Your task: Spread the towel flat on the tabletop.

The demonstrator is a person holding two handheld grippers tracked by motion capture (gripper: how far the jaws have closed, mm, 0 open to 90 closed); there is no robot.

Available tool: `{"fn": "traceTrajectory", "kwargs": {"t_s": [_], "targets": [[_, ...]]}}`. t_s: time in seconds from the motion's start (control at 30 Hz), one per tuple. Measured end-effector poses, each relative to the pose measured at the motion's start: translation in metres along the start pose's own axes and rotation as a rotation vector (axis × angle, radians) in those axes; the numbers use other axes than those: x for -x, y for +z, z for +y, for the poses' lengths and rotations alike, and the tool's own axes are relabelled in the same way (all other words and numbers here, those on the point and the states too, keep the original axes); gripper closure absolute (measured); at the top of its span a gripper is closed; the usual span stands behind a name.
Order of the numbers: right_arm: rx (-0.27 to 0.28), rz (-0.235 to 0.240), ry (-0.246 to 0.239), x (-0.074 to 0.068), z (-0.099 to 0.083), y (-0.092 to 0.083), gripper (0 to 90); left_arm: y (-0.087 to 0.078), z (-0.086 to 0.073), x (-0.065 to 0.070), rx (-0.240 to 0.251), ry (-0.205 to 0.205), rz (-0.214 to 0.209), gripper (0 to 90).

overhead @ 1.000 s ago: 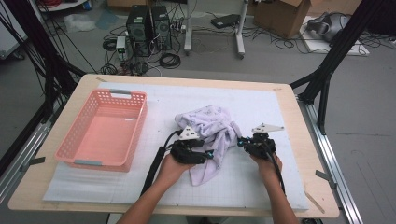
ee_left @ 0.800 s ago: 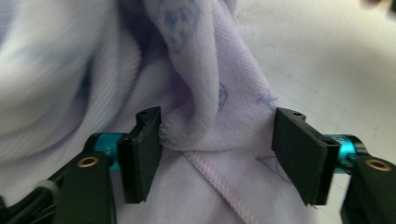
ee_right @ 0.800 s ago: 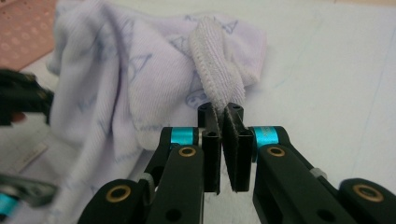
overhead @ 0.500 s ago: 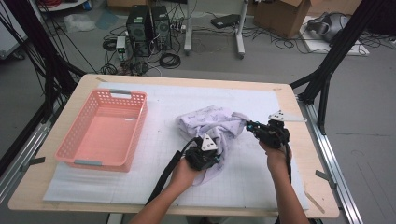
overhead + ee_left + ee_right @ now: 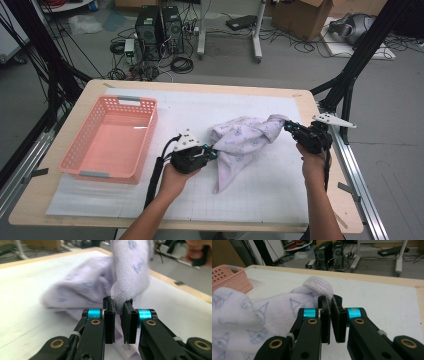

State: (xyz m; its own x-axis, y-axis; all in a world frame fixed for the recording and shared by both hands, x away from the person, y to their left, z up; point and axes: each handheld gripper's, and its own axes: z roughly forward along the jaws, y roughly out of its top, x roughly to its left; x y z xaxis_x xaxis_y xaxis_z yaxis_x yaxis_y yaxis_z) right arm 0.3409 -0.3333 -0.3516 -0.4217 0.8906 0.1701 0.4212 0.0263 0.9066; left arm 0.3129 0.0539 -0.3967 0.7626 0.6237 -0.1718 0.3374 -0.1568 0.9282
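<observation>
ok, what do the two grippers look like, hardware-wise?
Both match: the left gripper and right gripper have black bodies, two black jaws, a cyan band at each jaw's base, brass-coloured pivot pins and a grey three-cornered plate on top. A black cable trails along the left forearm. Forearms are bare, no sleeves visible.

The towel (image 5: 82, 287) blurs beyond the left tool (image 5: 119, 308).

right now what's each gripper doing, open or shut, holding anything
Left gripper: jaws just closed, shut on the towel.
Right gripper: shut on the towel's other edge.
</observation>
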Motion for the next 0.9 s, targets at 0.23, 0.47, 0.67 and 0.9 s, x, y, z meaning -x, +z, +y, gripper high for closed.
{"fn": "traceTrajectory", "kwargs": {"t_s": [0.23,0.47,0.67,0.9], "targets": [[-0.008,-0.078,-0.005,0.000,0.009,0.023,86.3,-0.027,-0.005,-0.032,0.022,-0.054,0.136,81.8],[-0.082,-0.172,0.018,0.009,0.002,0.055,85.0,-0.023,-0.011,-0.045,-0.047,-0.025,0.232,81.7],[-0.095,-0.151,-0.010,0.006,-0.002,0.050,76.9,-0.013,-0.015,-0.046,-0.092,-0.068,0.248,62.1],[-0.054,-0.108,-0.027,0.005,-0.008,0.022,69.3,-0.024,-0.018,-0.031,-0.077,-0.062,0.242,46.0]]}}
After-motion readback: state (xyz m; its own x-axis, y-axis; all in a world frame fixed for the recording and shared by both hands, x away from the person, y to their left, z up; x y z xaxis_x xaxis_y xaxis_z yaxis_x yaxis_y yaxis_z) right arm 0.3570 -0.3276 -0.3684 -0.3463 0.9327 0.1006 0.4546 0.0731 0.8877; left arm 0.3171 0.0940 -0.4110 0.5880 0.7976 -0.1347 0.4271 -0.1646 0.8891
